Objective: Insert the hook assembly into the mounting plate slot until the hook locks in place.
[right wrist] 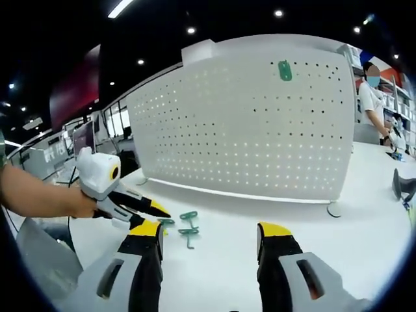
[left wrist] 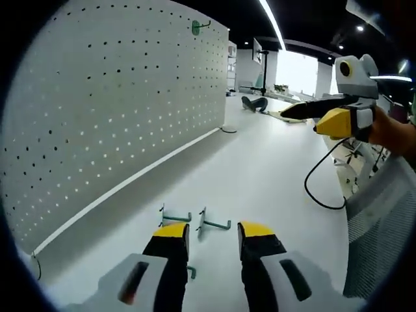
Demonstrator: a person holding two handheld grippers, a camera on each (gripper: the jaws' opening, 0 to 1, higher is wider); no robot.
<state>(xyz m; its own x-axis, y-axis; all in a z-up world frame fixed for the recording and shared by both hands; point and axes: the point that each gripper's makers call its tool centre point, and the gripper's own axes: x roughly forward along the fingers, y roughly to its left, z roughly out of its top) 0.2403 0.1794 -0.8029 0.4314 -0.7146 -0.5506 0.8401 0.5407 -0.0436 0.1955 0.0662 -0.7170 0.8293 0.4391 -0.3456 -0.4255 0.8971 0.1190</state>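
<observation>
Pre-grasp step. Left gripper [left wrist: 213, 237] jaws parted, empty, just short of two green hooks [left wrist: 214, 224] lying on white table [left wrist: 273, 175]. Right gripper [right wrist: 209, 239] parted, empty. Pegboard [right wrist: 260, 123] upright beyond. Next: straddle one hook, close.

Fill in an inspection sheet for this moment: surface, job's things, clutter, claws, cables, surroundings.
Surface: white table.
Job's things: two green hooks lying loose on the table; white pegboard standing upright, one green hook already mounted near its top.
Clutter: dark object at the far end.
Claws: left claw open, empty, just short of the loose hooks; right claw open, empty.
Cables: black cable over the table edge.
Surroundings: person standing beyond the board.
</observation>
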